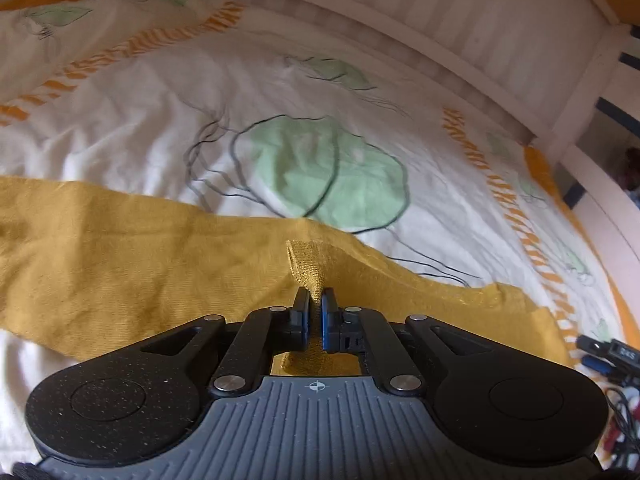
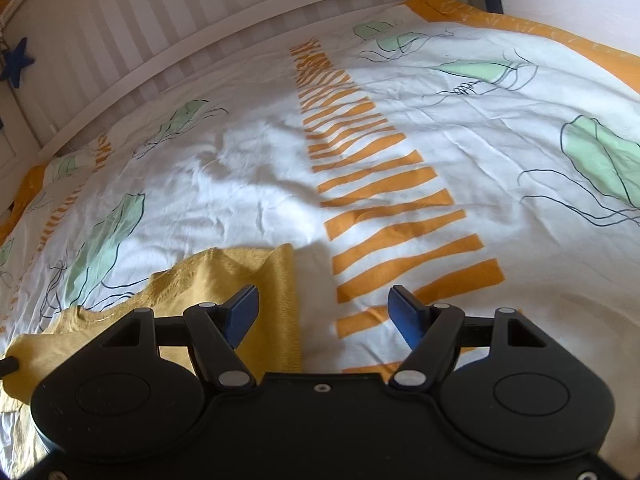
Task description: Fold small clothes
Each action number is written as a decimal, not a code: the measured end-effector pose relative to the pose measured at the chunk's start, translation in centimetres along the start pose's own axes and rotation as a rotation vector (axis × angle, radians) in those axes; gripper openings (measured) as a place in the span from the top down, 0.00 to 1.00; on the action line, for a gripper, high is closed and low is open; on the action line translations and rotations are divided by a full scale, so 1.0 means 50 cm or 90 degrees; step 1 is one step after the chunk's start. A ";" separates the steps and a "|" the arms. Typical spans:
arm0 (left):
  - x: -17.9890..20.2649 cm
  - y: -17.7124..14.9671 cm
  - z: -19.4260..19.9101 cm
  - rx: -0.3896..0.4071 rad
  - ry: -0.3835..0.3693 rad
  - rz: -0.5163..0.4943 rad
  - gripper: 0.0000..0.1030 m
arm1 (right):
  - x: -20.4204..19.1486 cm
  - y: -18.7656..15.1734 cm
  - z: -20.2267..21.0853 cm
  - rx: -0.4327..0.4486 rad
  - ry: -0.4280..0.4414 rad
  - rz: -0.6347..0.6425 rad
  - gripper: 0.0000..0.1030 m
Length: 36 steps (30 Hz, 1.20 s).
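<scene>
2 views told different halves. From the left wrist, the left gripper (image 1: 315, 300) had its blue pads (image 1: 329, 320) pressed together on a pinched-up fold of the mustard garment (image 1: 120, 256), which lay spread across the quilt (image 1: 160, 120) and ran off the left edge of the view. Only this view showed cables (image 1: 618, 400) at the lower right. From the right wrist, the right gripper (image 2: 324, 312) held its jaws wide apart, with nothing between them, over the orange stripes (image 2: 400, 216); the garment's end (image 2: 256, 280) lay just below its left finger. Only here did a blue star (image 2: 16, 62) hang on the white slatted bed frame (image 2: 160, 12).
</scene>
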<state>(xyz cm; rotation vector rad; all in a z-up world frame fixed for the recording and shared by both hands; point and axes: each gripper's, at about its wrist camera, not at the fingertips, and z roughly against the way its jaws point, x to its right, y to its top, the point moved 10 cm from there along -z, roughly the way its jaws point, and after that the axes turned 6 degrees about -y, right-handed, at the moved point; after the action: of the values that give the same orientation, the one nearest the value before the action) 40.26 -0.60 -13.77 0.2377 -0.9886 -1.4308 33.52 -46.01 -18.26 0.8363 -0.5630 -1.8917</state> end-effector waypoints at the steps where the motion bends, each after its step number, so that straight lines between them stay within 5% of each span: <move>1: -0.007 -0.006 -0.007 -0.011 0.002 0.009 0.95 | 0.000 -0.002 -0.002 -0.004 -0.002 0.002 0.28; 8: -0.035 -0.020 -0.026 -0.026 0.034 0.024 0.95 | -0.026 -0.015 -0.008 -0.010 -0.009 0.064 0.29; 11: -0.033 -0.020 -0.023 -0.021 0.039 0.011 0.95 | -0.041 -0.029 -0.018 -0.024 -0.004 0.095 0.47; 18: -0.029 -0.024 -0.022 -0.022 0.041 0.000 0.95 | -0.070 -0.043 -0.023 -0.012 0.010 0.124 0.51; 20: -0.029 -0.025 -0.023 -0.025 0.039 -0.001 0.95 | -0.081 -0.047 -0.024 -0.009 0.013 0.141 0.89; 29: -0.046 -0.050 -0.042 -0.059 0.056 -0.007 0.90 | -0.065 -0.045 -0.028 -0.003 -0.049 0.159 0.90; 33: -0.039 -0.054 -0.042 -0.056 0.063 -0.036 0.88 | -0.072 -0.040 -0.025 0.016 -0.040 0.162 0.74; 36: -0.027 -0.058 -0.045 -0.059 0.056 -0.052 0.74 | -0.081 -0.037 -0.027 0.018 -0.024 0.158 0.61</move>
<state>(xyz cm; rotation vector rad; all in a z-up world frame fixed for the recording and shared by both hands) 39.94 -0.89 -17.65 0.2728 -0.8463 -1.5234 34.69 -41.60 -19.14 0.7151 -0.6865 -1.6784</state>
